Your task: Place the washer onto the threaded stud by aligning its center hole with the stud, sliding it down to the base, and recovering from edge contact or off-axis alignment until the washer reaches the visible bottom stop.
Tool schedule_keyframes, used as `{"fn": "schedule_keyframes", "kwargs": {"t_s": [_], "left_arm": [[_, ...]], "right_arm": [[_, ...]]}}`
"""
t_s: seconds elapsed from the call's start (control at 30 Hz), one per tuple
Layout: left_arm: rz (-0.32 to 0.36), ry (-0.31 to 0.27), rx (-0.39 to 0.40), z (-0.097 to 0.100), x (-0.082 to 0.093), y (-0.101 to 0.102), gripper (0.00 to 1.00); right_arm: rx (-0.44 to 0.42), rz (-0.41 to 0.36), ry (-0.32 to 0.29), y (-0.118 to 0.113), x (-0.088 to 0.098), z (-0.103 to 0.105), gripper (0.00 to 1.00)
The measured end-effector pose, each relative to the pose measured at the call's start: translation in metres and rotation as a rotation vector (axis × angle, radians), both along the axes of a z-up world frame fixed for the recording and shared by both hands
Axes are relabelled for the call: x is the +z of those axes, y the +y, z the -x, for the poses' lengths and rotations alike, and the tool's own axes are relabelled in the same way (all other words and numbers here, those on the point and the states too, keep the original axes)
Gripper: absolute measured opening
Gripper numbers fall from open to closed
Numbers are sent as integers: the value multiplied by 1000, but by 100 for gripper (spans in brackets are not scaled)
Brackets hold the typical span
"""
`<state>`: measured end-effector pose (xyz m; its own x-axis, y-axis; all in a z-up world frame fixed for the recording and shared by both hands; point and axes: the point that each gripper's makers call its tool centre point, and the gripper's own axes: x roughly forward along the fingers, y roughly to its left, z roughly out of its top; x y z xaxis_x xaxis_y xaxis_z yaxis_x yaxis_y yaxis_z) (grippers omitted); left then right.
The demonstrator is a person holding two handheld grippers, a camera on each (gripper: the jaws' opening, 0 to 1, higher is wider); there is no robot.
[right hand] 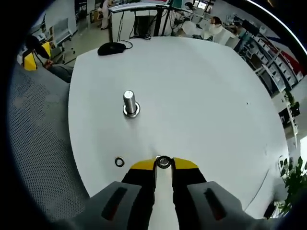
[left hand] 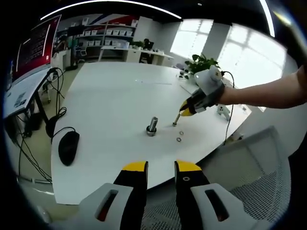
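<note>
The washer (right hand: 164,162) sits pinched between the right gripper (right hand: 163,165) tips, low centre in the right gripper view. The threaded stud (right hand: 130,103) stands upright above it on the white table (right hand: 201,96). A spare washer (right hand: 119,162) lies lower left. The left gripper (left hand: 160,168) hangs spread, holding nothing.

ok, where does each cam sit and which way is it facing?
Left gripper view: rides the left tool, off the white table's edge, looking across it at the stud, the loose washers and the right tool on a person's forearm.
Right gripper view: rides the right tool, low over the table, tips on a washer, stud ahead.
Shared: table, stud, mouse.
</note>
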<state>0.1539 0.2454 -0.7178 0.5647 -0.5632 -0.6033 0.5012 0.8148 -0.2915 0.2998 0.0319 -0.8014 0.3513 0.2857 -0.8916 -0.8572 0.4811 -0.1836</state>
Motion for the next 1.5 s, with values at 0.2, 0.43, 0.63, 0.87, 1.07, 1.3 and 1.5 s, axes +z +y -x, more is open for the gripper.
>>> {"fn": "schedule_keyframes", "kwargs": {"t_s": [0.2, 0.43, 0.63, 0.87, 1.07, 1.3, 1.5], "left_arm": [[0, 0, 2, 0, 0, 0, 20], [-3, 1, 4, 0, 0, 1, 20], [-4, 2, 6, 0, 0, 1, 20], [-9, 5, 8, 0, -1, 1, 20], [-17, 10, 10, 0, -2, 2, 20], [-14, 8, 15, 0, -2, 3, 20], [-13, 6, 20, -1, -2, 4, 20]], "right_arm": [[8, 13, 6, -1, -4, -2, 14], [4, 15, 15, -2, -7, -4, 14], [6, 22, 28, -2, -12, -4, 14], [9, 25, 46, 1, -22, -5, 14], [-12, 30, 77, -2, -37, -6, 14], [-69, 27, 109, -5, -49, -8, 15], [-87, 29, 134, -9, -58, -6, 15]]}}
